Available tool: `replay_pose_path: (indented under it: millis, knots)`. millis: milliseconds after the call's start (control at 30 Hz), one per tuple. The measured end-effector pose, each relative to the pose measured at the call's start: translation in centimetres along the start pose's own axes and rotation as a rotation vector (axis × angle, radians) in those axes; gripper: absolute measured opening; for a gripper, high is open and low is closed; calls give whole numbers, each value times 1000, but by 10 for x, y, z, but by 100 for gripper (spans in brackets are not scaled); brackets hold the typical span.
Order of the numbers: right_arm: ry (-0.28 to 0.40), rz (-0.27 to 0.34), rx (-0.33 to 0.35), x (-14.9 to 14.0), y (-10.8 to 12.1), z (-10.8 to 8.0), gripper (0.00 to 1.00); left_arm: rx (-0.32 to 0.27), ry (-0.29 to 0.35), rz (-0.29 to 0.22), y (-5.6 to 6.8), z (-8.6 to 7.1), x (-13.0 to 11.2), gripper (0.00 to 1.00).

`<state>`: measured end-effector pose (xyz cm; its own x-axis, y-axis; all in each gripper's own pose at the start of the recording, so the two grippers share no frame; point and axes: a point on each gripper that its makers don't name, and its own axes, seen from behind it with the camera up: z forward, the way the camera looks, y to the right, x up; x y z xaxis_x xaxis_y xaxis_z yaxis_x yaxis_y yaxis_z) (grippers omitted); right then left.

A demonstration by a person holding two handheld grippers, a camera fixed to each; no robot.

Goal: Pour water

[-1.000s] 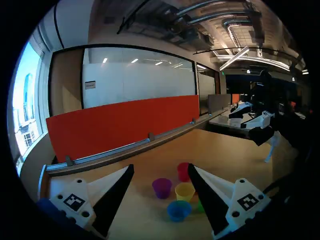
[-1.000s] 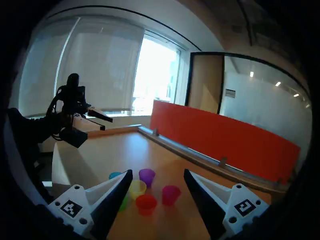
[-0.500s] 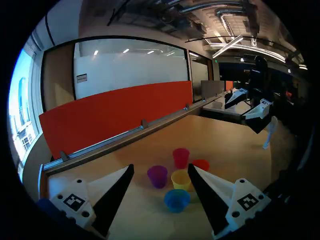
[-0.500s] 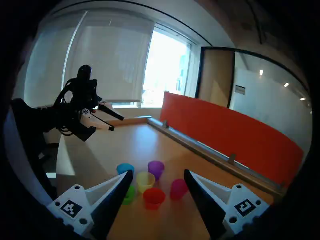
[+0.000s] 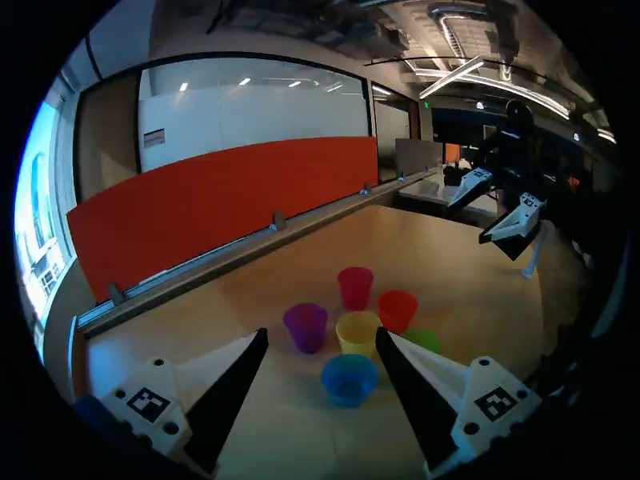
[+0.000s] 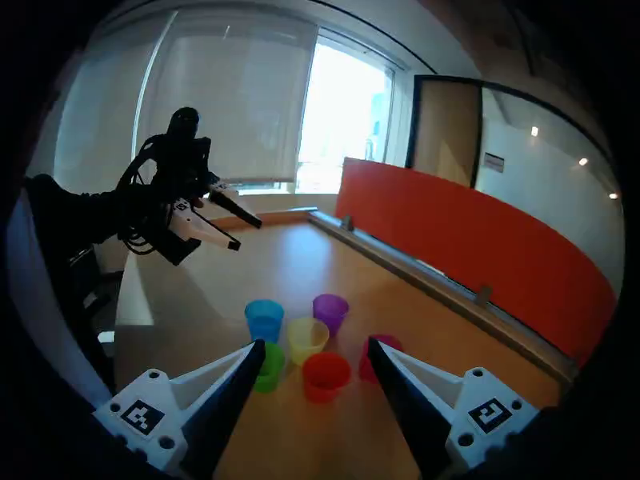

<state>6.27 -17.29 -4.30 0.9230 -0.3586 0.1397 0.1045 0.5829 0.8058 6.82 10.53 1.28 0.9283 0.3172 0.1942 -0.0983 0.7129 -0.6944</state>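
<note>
Both tools are up and open. The left hand-held gripper (image 5: 320, 333) is spread wide with nothing in it, and the right hand-held gripper (image 6: 314, 344) is parted and empty too.

Just ahead of both, six small cups are grouped on the pale wooden tabletop (image 5: 472, 280). In the left gripper view the yellow plastic cup (image 5: 358, 334) is taken as the centre:
- the purple plastic cup (image 5: 306, 326) is found at nine o'clock
- the magenta plastic cup (image 5: 355, 288) at twelve
- the red plastic cup (image 5: 398, 310) at two
- the green plastic cup (image 5: 424, 340) at four
- the blue plastic cup (image 5: 350, 380) at six

A first grasp appears to be called for. An outer cup such as the blue one is best taken, with the fingers brought level to either side of its wall. They should be closed gently, since thin plastic is likely to buckle and the neighbouring cups are easily knocked.

No water can be made out, as the cup interiors are shadowed. The green cup is partly covered by a finger.
</note>
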Motion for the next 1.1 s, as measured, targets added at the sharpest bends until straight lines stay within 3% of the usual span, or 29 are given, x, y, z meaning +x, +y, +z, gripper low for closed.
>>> replay_pose_path:
  millis: [300, 1100]
  knots:
    - [-40, 1, 22, -26, -6, 12, 100, -32, -34, -2, 6, 12, -21, 100]
    - [-126, -21, 51, -87, -27, 47, 99, -134, -179, 61, 34, 31, -91, 100]
